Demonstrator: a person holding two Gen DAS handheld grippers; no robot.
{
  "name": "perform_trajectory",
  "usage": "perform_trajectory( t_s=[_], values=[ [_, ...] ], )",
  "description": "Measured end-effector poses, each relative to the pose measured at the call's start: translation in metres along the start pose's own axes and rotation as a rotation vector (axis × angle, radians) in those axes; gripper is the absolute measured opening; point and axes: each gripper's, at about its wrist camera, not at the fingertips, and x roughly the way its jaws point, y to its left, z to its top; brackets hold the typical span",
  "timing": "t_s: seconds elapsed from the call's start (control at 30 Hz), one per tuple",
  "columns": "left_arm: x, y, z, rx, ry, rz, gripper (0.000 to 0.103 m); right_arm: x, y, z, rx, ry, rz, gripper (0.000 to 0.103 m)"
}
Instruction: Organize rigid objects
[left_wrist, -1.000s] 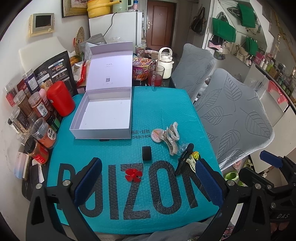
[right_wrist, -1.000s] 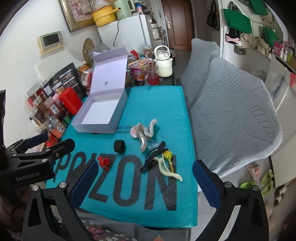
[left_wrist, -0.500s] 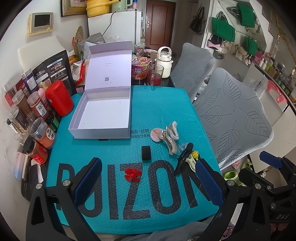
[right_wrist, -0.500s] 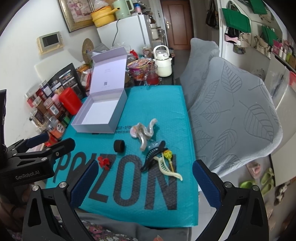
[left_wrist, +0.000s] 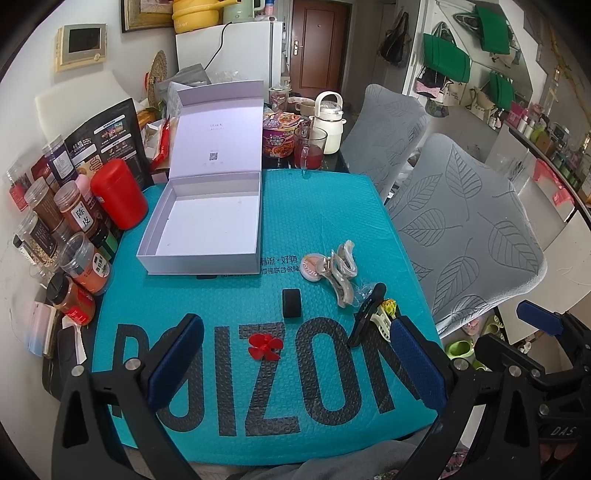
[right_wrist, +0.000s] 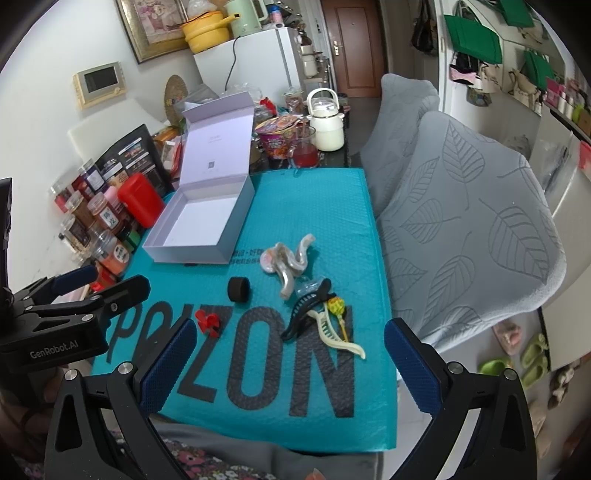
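Observation:
An open lilac box (left_wrist: 207, 225) (right_wrist: 199, 221) sits empty at the back left of the teal mat (left_wrist: 332, 206). On the mat lie a red flower clip (left_wrist: 264, 347) (right_wrist: 207, 322), a small black cylinder (left_wrist: 291, 303) (right_wrist: 238, 290), a round pink compact (left_wrist: 310, 267), a pearly claw clip (left_wrist: 341, 269) (right_wrist: 291, 258), a black hair clip (left_wrist: 365, 314) (right_wrist: 306, 308), a cream comb clip (right_wrist: 334, 334) and a yellow-green pin (right_wrist: 337, 306). My left gripper (left_wrist: 295, 363) is open above the near mat. My right gripper (right_wrist: 286, 365) is open, also empty.
Spice jars (left_wrist: 74, 236) and a red canister (left_wrist: 118, 194) line the left edge. A noodle cup (left_wrist: 279, 134), a glass of red drink (left_wrist: 310, 147) and a white kettle (left_wrist: 328, 122) stand behind the mat. Grey covered chairs (left_wrist: 465, 221) stand at the right.

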Motion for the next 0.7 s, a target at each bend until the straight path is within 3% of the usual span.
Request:
perform_trajectory(
  t_s=[0.7],
  values=[
    [-0.0012, -0.0014, 0.0001, 0.004, 0.0, -0.001, 0.103, -0.0001, -0.0003, 0.0, 0.0, 0.001, 0.0, 0.103]
  ],
)
